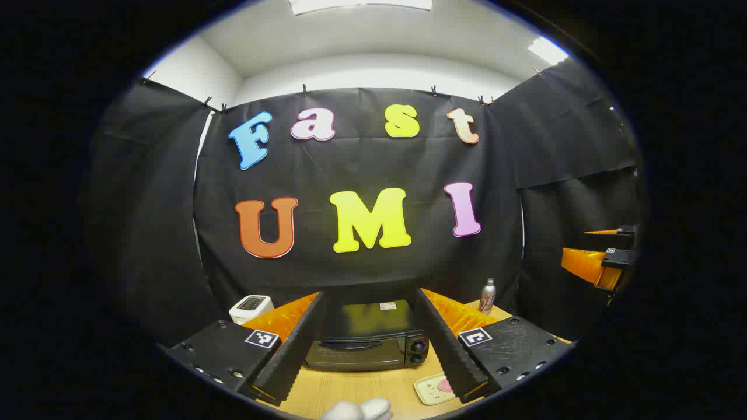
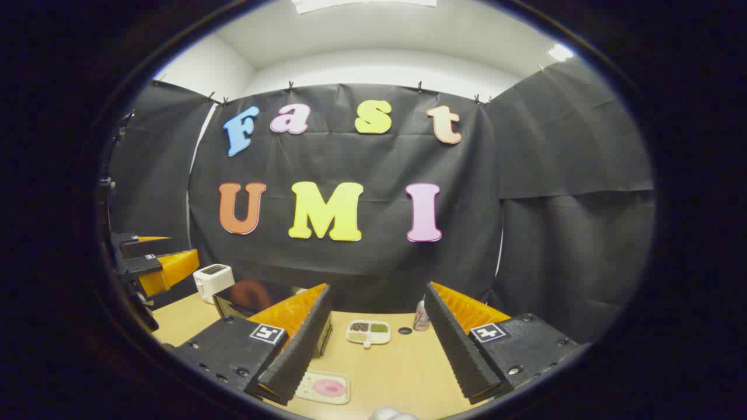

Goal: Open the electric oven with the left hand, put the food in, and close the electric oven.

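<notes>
A black electric oven (image 1: 367,341) stands on the wooden table (image 1: 356,388) with its door shut, straight ahead of my left gripper (image 1: 370,294). That gripper is open and holds nothing; it hovers short of the oven. A pale tray with a pink piece of food (image 1: 435,388) lies right of the oven. In the right gripper view the same tray (image 2: 324,387) lies low between the fingers, and the oven (image 2: 251,297) is partly hidden behind the left finger. My right gripper (image 2: 378,289) is open and empty above the table (image 2: 397,367).
A white toaster (image 1: 251,308) (image 2: 213,282) stands left of the oven. A drink can (image 1: 487,296) (image 2: 421,317), a divided dish (image 2: 368,332) and a small dark disc (image 2: 405,331) sit toward the back. Something white and soft (image 1: 357,410) lies at the near edge.
</notes>
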A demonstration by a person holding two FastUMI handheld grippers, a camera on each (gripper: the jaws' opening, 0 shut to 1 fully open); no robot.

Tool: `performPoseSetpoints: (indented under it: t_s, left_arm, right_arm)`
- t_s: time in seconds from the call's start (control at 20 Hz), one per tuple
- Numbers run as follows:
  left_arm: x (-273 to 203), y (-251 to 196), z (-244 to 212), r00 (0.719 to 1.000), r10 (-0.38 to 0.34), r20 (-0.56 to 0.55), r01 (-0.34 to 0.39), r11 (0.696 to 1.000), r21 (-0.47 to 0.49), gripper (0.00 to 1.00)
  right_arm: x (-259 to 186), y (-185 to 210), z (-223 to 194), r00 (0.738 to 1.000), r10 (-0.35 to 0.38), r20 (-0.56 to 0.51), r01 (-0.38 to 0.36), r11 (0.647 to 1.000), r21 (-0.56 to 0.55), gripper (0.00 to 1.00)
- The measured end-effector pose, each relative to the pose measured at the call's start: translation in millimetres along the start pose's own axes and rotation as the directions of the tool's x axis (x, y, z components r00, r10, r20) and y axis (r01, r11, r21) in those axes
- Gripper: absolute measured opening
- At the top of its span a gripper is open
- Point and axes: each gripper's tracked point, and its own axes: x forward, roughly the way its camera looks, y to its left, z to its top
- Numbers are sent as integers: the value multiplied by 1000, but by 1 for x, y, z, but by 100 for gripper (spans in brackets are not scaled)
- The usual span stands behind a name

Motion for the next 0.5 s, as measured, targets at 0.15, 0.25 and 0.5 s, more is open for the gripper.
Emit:
performPoseSetpoints:
  t_s: [0.15,0.25,0.5]
  left_arm:
    - [-3,5,0,1000,10,2,-10,1000,4,96]
    - [-4,12,2,1000,30,6,-30,1000,6,96]
    - [-9,28,7,997,81,4,-81,997,-13,96]
  right_arm:
    - [-2,0,3,1000,-6,5,6,1000,-6,96]
    - [-4,1,6,1000,-1,17,1,1000,-4,96]
    - [0,8,-1,1000,20,4,-20,1000,-1,96]
